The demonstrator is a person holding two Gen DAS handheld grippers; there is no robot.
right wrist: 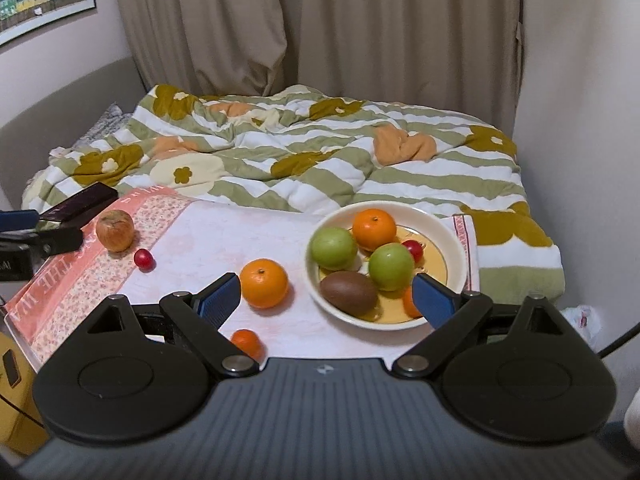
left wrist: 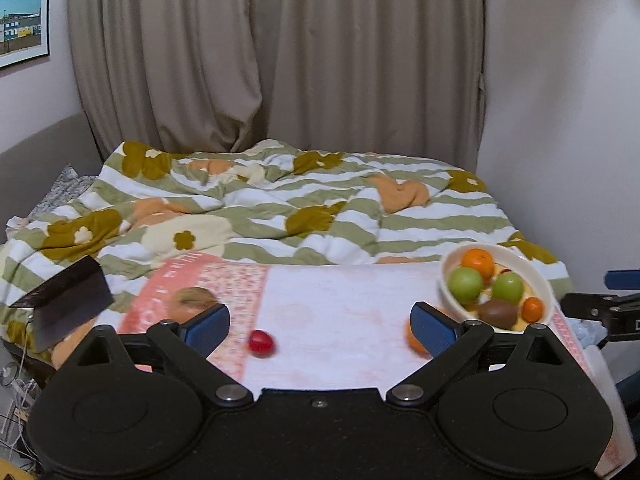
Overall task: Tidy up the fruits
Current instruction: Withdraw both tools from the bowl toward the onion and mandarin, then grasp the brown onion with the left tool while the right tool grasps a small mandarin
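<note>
Right view, from the left: apple [right wrist: 115, 229], cherry [right wrist: 143, 259], orange [right wrist: 264, 283] and a small mandarin [right wrist: 245, 341] lie loose on the cloth [right wrist: 224, 236], bowl [right wrist: 452, 248] beyond. Left view half-hides apple and orange behind its fingers. Left gripper [left wrist: 322, 327] and right gripper [right wrist: 327, 297] both gape, holding nothing.

Both wrist views toward the bowl [left wrist: 448, 264] [right wrist: 460, 252]

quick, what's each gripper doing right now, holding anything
Left gripper: open, holding nothing.
Right gripper: open, holding nothing.
</note>
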